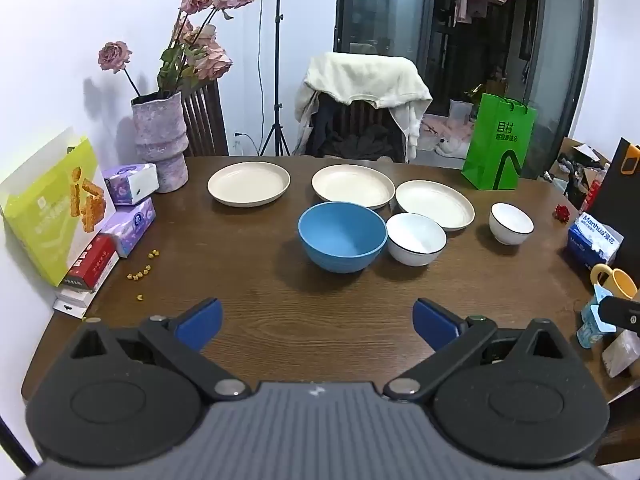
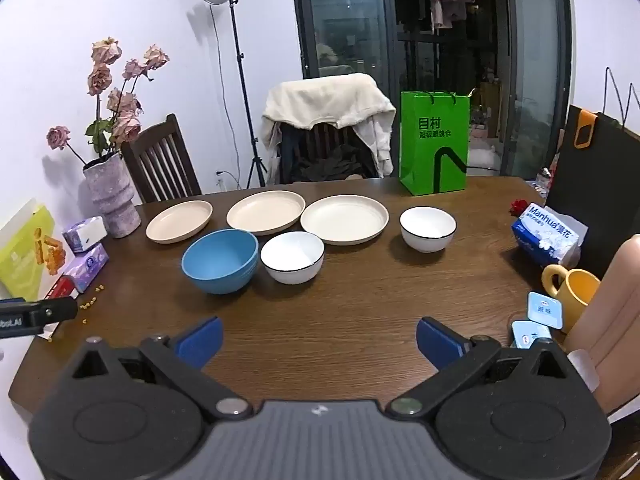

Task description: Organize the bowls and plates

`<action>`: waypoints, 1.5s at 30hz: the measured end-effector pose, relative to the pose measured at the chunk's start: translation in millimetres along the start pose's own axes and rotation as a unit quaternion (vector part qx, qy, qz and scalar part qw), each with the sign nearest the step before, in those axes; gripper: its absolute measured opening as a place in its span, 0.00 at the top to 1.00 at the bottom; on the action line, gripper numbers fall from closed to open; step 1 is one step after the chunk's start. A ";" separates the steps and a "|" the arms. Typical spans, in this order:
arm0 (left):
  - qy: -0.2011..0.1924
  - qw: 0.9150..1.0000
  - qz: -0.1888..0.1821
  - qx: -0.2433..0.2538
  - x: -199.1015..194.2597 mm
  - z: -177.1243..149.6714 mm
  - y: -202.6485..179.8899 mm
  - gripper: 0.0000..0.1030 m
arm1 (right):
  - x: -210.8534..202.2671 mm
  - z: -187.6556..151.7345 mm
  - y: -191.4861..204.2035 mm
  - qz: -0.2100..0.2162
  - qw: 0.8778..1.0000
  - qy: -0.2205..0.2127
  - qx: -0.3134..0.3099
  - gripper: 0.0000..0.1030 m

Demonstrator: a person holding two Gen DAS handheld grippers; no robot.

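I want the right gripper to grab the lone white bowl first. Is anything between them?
Nothing visible does. The right gripper hangs open over bare table, and the lone white bowl stands apart from the plates, with only tabletop between. The yellow mug and cartons sit off to the right, out of the path.

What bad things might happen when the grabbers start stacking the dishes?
The middle plate and right plate look very close, so lifting one might nudge the other. The blue bowl and nearest white bowl sit close together, so wide-open jaws could bump one. Smooth bowls may slip.
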State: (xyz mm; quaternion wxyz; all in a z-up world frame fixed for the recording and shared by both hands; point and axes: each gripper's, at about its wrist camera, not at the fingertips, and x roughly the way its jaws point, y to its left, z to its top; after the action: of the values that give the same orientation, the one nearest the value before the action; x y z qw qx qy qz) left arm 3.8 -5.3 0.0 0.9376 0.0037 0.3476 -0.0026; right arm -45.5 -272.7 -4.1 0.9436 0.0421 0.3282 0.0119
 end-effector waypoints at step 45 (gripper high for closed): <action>-0.002 1.000 -0.031 0.003 -12.0 -2.8 -12.8 0.00 | -4.9 -4.5 7.2 -0.013 1.000 0.010 -0.005 0.00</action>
State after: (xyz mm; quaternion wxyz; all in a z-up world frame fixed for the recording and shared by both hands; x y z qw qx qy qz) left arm -7.2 -18.1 5.6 0.9379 -0.0038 0.3454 -0.0329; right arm -52.2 -265.4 -4.0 0.9406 0.0331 0.3379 0.0012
